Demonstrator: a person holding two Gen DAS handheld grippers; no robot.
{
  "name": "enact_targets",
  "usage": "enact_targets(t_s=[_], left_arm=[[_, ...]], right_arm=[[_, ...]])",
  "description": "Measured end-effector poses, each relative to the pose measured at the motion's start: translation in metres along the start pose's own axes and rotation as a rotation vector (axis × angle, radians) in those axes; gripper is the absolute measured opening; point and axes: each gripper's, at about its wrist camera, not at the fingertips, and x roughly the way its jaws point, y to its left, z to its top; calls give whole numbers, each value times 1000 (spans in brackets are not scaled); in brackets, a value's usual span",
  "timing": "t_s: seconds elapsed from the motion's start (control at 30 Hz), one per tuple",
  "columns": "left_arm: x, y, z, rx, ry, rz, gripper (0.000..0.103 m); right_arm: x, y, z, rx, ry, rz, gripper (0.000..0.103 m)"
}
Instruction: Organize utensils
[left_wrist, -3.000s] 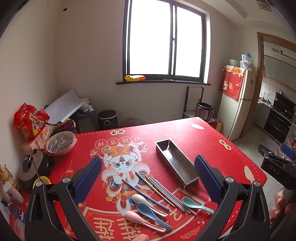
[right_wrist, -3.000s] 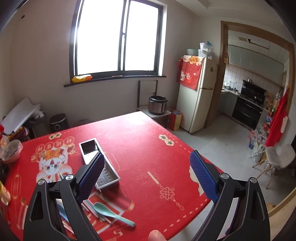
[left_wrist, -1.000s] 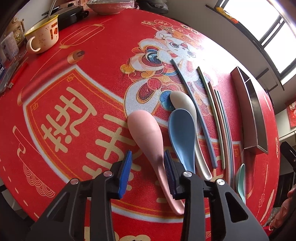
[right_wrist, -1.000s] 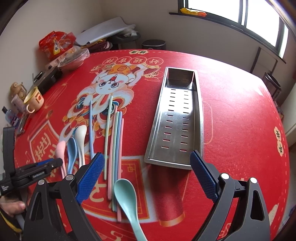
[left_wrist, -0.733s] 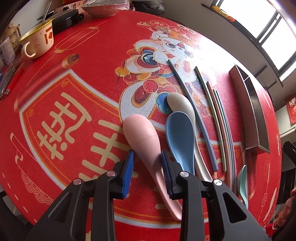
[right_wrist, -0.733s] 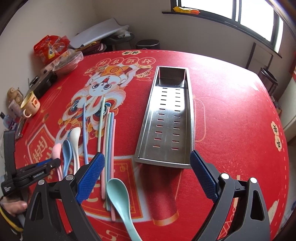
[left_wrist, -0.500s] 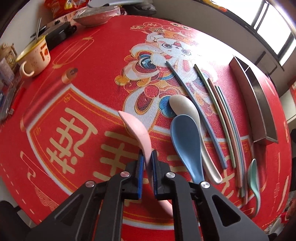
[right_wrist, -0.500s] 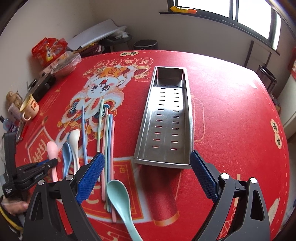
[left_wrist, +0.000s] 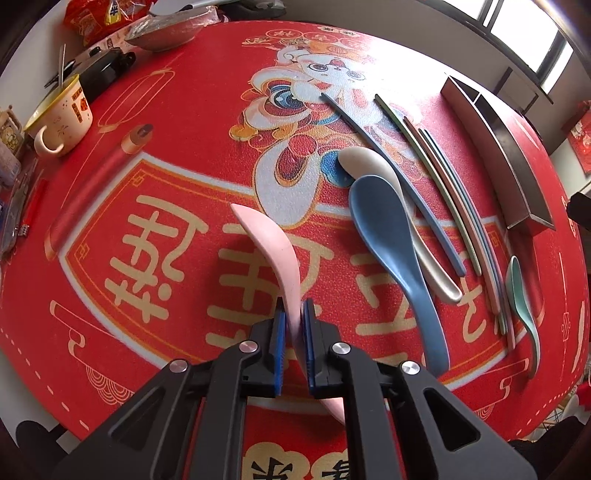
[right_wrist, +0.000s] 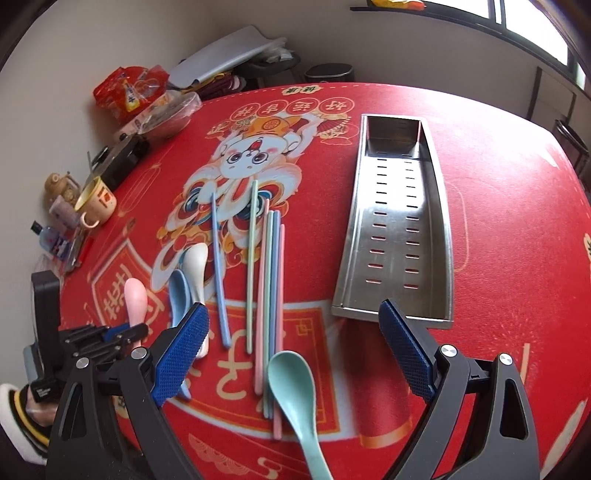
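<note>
The left gripper (left_wrist: 293, 321) is clamped tight on the handle of the pink spoon (left_wrist: 269, 243), its blue pads pressing both sides; the jaws have just been closing onto it. The spoon is turned on edge, its bowl tilted up off the red tablecloth (left_wrist: 155, 184) and pointing away from the gripper. Just right of it the blue spoon (left_wrist: 384, 229) lies flat with the white spoon (left_wrist: 373, 166) partly under it. Beyond those lie the chopsticks (left_wrist: 436, 173), side by side in blue, green and pink, then the teal spoon (left_wrist: 521, 295) near the table edge. The steel tray (right_wrist: 399, 221) sits well to the right of the chopsticks, holding nothing. The right gripper (right_wrist: 293, 343) hangs above the teal spoon's bowl with its jaws spread wide and nothing between them. A mug (left_wrist: 61, 114) stands at the table's far left.
</note>
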Motion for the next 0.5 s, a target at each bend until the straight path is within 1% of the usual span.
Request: enact_targets(t_s=[0.1,0.13,0.17,0.2,0.27,0.33,0.4,0.5], left_arm=[[-1,3,-4,6,7,-14,9],[-2,6,-4,5,6,-17,9],[-2,9,-5,-2,4,-22,9],[-2,14,-5,-15,0,-39,8],[-1,21,-3,-36,-11,-56,8],[0,26,1,-35,-23,-64,7],[1,29,5,-27,-31,-82,7],[4,32,12,-23,-40,-105,7]], right_arm=[[4,7,0,-5,7,21,90],[5,10,0,-10,8,24,86],[5,11,0,-17,11,23,76],[8,15,0,-28,26,14,60],[13,20,-1,-37,47,15,57],[18,23,-2,-37,65,21,43],[23,25,-2,-35,81,29,34],[28,29,0,-43,84,45,26]])
